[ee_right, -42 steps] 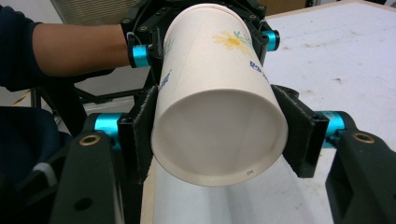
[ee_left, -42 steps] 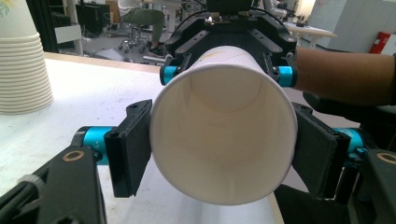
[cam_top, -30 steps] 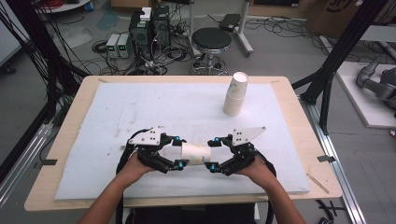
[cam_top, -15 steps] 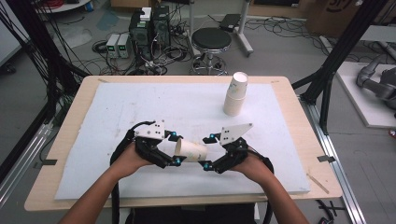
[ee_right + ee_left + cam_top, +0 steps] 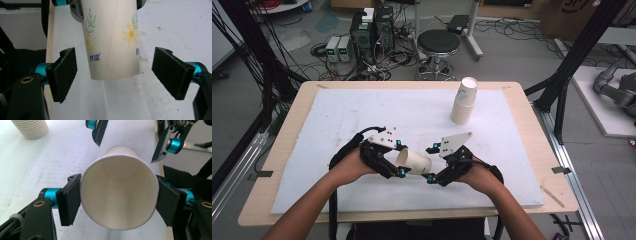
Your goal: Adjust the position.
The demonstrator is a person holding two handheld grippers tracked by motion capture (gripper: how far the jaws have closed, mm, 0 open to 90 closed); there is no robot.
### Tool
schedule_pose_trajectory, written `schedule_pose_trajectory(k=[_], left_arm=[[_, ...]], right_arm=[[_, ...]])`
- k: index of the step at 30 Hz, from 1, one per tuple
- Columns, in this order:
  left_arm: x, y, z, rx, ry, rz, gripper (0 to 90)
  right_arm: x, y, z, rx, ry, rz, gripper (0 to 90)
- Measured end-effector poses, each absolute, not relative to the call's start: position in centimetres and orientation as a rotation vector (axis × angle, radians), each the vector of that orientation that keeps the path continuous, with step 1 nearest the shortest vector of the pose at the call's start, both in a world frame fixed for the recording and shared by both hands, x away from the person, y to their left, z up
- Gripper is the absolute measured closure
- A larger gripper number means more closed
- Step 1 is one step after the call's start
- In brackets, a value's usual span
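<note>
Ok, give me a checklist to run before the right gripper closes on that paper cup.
1. Left gripper clamped on the paper cup near its rim, pads against both sides: ok.
2. Right gripper open, a gap showing between each pad and the cup wall: ok.
3. Cup base between the right jaws: ok; in the right gripper view it sits roughly centred between them.
4. Cup off the white mat: cannot tell; it lies on its side between the hands in the high view.
5. Cup undented: ok; its mouth looks round in the left gripper view.
6. Cup stack apart from the hands, upright at the far side: ok.
</note>
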State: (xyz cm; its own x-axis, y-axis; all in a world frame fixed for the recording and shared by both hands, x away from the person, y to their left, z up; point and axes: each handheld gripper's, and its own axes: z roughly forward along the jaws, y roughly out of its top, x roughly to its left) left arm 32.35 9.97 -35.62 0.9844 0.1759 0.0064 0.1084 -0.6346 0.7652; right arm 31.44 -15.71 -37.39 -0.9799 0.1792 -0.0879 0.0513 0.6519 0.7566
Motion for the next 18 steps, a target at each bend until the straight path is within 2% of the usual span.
schedule_pose_trajectory(k=[18], left_arm=[[32.6,8.7,-35.3,2.375,0.208,0.097,27.6]], right_arm=[[31.4,-14.1,-37.5,0.109,2.735,1.053,21.0]])
